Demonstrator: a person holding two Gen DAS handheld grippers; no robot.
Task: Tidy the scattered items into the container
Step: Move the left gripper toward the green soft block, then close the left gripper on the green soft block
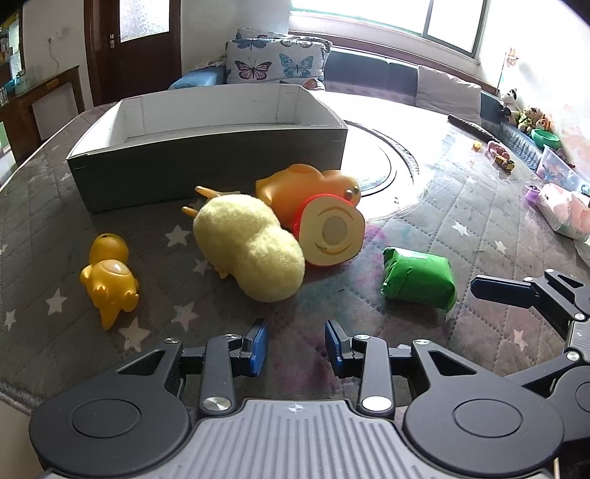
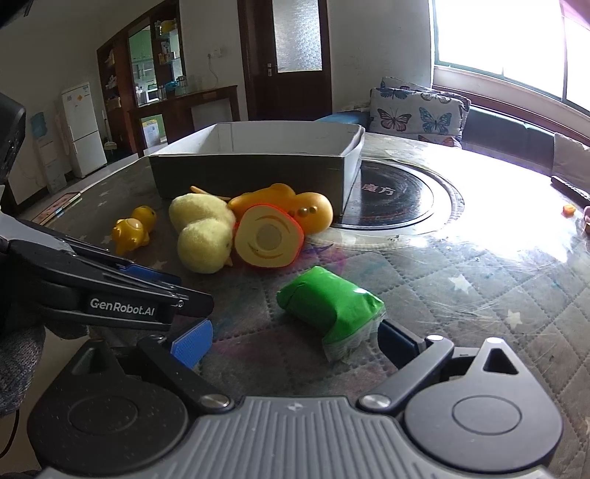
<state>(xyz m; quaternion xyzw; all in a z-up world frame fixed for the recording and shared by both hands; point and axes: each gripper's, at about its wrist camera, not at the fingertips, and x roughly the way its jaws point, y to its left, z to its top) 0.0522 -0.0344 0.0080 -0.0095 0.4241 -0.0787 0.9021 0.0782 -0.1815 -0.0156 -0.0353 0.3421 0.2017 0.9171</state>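
Grey card on the outside and white inside, the open box [image 1: 206, 162] sat toward the far side of the table [image 1: 461, 235]; what showed of its interior held nothing, though the floor was mostly hidden by the near wall. All the loose items lay outside it, on the near side. Just in front of the box lay a smooth orange rubber duck [image 1: 306, 188], tipped on its side, touching a fuzzy pale-yellow plush [image 1: 247, 243] w/ thin orange feet, and a halved toy fruit [image 1: 332, 235], red-rimmed w/ a cream cut face. A small glossy yellow duck figure [image 1: 108, 280] lay apart to the left. A soft green wrapped packet [image 2: 328, 306] lay nearest the right gripper [image 2: 295, 342], whose fingers stood wide apart; the right fingertip was just beside the packet's end, and contact could not be told. The left gripper [image 1: 297, 342] hovered low w/ its blue-padded fingers parted, nothing between them. The table wore a quilted grey star-print cloth under clear plastic, w/ a round dark inset at centre. Beyond were butterfly cushions [image 1: 273, 62], a dark wood door [image 2: 291, 55] and bright windows [image 1: 387, 18].
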